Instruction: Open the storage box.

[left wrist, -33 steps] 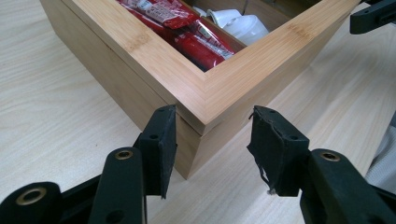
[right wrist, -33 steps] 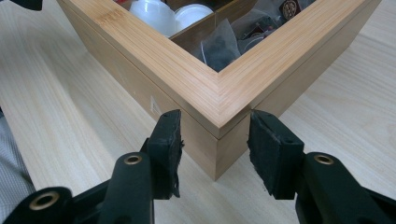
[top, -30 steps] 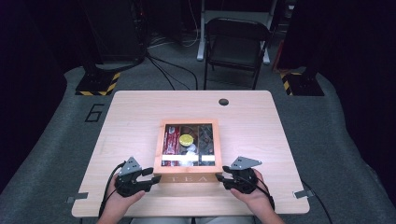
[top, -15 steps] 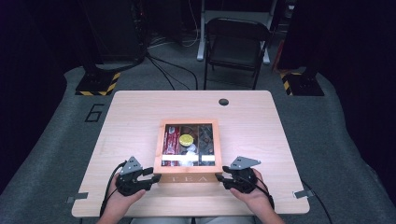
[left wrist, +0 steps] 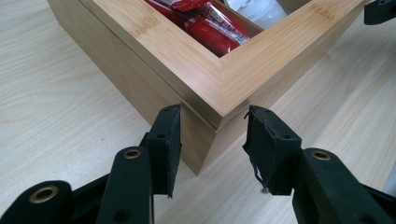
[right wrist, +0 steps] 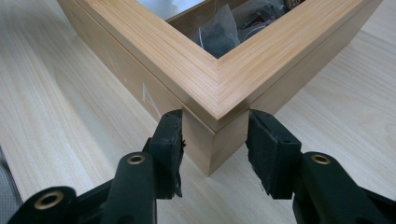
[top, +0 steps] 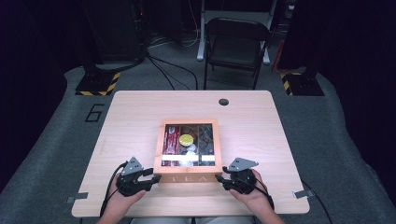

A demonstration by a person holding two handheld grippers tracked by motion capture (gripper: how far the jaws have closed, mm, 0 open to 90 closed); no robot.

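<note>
A wooden box (top: 188, 178) marked TEA sits mid-table, its glass lid shut over red packets (top: 171, 137) and a yellow round tin (top: 186, 139). My left gripper (top: 153, 177) is at its front left corner. In the left gripper view the box corner (left wrist: 219, 88) stands between the pads of that gripper (left wrist: 212, 135); the jaws have just been closing and both pads touch it. My right gripper (top: 223, 179) is at the front right corner. In the right gripper view this gripper (right wrist: 215, 135) is shut on the corner (right wrist: 219, 93), a pad pressed on each face.
The light wood table (top: 130, 121) has a cable hole (top: 223, 101) at the back. A folding chair (top: 236, 44) stands beyond it. Stand bases with yellow-black tape (top: 98, 83) sit on the grey floor at both back corners.
</note>
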